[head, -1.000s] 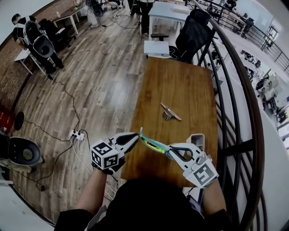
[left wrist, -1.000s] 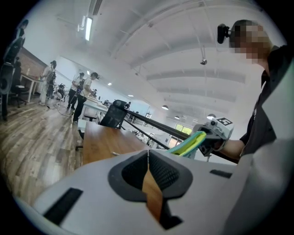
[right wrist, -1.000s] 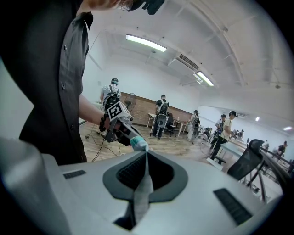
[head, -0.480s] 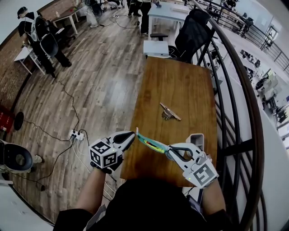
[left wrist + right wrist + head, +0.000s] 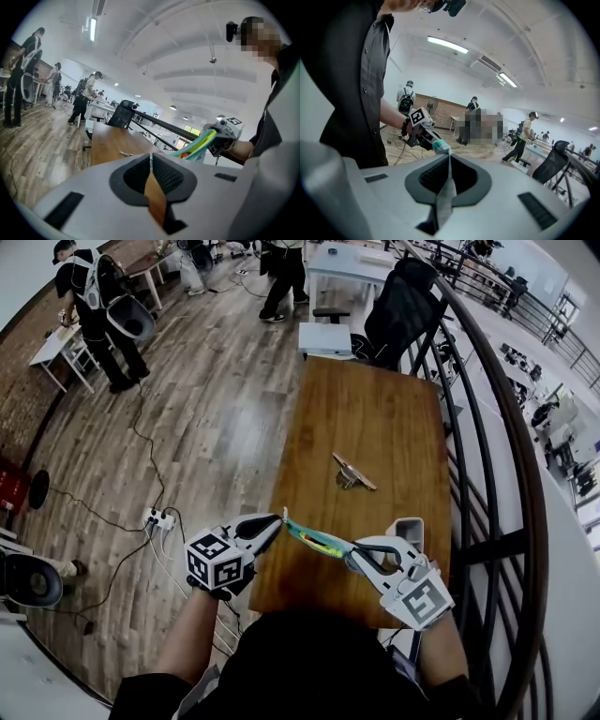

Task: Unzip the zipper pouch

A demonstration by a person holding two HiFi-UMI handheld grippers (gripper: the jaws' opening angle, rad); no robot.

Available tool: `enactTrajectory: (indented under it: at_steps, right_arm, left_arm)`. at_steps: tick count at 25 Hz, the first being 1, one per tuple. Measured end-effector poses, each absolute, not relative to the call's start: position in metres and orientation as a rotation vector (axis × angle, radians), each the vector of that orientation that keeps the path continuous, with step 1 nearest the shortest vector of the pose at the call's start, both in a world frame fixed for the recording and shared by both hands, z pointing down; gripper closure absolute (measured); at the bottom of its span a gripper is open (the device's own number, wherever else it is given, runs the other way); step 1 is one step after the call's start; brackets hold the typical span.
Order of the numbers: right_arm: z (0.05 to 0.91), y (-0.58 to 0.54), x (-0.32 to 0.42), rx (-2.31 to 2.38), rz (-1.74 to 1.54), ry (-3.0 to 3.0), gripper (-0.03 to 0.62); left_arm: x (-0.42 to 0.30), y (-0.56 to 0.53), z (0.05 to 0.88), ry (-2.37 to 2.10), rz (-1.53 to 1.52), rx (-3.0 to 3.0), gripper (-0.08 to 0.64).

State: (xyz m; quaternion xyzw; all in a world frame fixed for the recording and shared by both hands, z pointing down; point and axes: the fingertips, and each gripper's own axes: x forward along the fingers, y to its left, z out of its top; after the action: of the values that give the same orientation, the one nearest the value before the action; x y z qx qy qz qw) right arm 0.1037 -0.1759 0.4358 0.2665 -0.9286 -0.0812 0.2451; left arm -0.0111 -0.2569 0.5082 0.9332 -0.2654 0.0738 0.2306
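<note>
**Head view:** We see the zipper pouch [image 5: 316, 540] hanging in the air between the two grippers, over the near end of the counter [image 5: 375, 418] and not resting on it. The left gripper [image 5: 280, 518] pinches the pouch's left tip and the right gripper [image 5: 352, 555] pinches the other end. A small metal piece [image 5: 352, 472] lies further up the counter, well apart. The zipper line is too small here to tell whether it is open or closed.

**Left gripper view:** The fingers are pressed together on a thin tan strip [image 5: 152, 187]. We can't tell whether it is the pull tab or a fabric edge. The pouch's colourful body runs off toward the right gripper.

**Right gripper view:** The fingers are clamped on a pale grey edge of the pouch. Its teal end sits at the left gripper.

**Risk:** If the tan strip is fabric and not the pull, we judge that pulling apart would only stretch the pouch, with no unzip. Both pinches are thin, so a hard tug could slip one out and drop the pouch on the counter or past its edge.

**View differences:** Only the head view shows the whole span and where it sits over the counter. Only the gripper views show what each pinch actually bites on.
</note>
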Motion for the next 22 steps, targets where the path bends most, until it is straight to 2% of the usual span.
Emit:
enactTrajectory:
  at_steps: [5, 9, 22]
  right_arm:
    - [0.437, -0.177, 0.103, 0.723, -0.223, -2.525, 0.592]
    - [0.441, -0.179, 0.105, 0.728, -0.221, -2.503, 0.592]
    - [0.484, -0.205, 0.124, 0.888, -0.095, -2.412, 0.591]
  left_arm:
    - [-0.012, -0.252, 0.506, -0.694, 0.193, 2.574, 0.536]
    - [-0.015, -0.253, 0.505, -0.705, 0.183, 2.570, 0.502]
    - [-0.018, -0.244, 0.515, -0.688, 0.192, 2.523, 0.499]
